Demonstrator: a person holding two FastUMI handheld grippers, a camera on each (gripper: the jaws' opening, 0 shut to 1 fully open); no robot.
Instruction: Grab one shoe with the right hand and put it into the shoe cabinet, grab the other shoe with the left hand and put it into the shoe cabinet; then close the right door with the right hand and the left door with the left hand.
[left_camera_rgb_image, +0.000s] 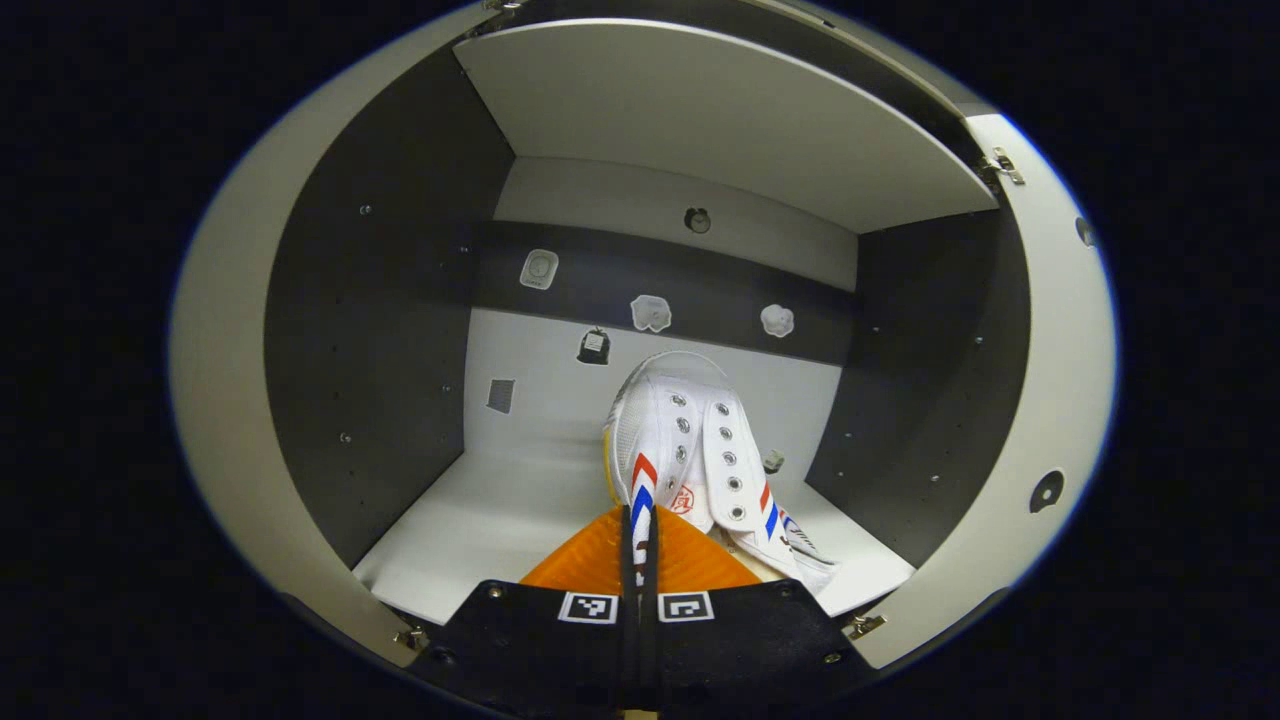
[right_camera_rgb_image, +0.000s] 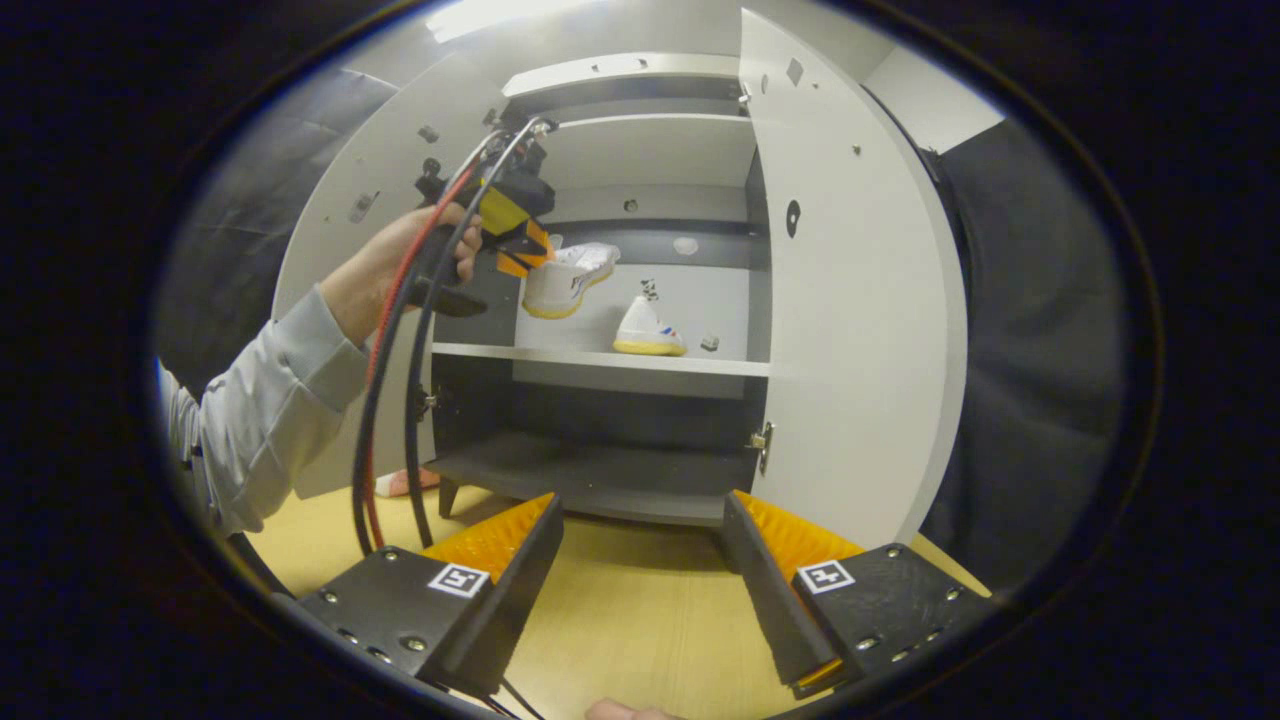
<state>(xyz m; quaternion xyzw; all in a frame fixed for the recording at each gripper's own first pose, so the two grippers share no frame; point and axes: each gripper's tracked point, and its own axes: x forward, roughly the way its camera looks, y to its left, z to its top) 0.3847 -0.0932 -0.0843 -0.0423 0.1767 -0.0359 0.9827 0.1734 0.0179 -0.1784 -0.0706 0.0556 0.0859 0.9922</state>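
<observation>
My left gripper (left_camera_rgb_image: 640, 530) is shut on a white sneaker (left_camera_rgb_image: 690, 440) with red and blue stripes, gripping its collar and holding it in the air inside the cabinet above the white shelf (left_camera_rgb_image: 480, 510). The right gripper view shows that left gripper (right_camera_rgb_image: 515, 225) in a hand, with the held sneaker (right_camera_rgb_image: 568, 280) hanging above the shelf (right_camera_rgb_image: 560, 356). A second white sneaker (right_camera_rgb_image: 648, 332) stands on the shelf to its right. My right gripper (right_camera_rgb_image: 640, 520) is open and empty, low over the wooden floor in front of the cabinet.
Both cabinet doors stand open: the right door (right_camera_rgb_image: 850, 300) swings out toward me, the left door (right_camera_rgb_image: 370, 200) is behind the person's grey sleeve (right_camera_rgb_image: 270, 390). Cables (right_camera_rgb_image: 385, 400) hang from the left gripper. A lower dark shelf (right_camera_rgb_image: 590, 475) lies beneath.
</observation>
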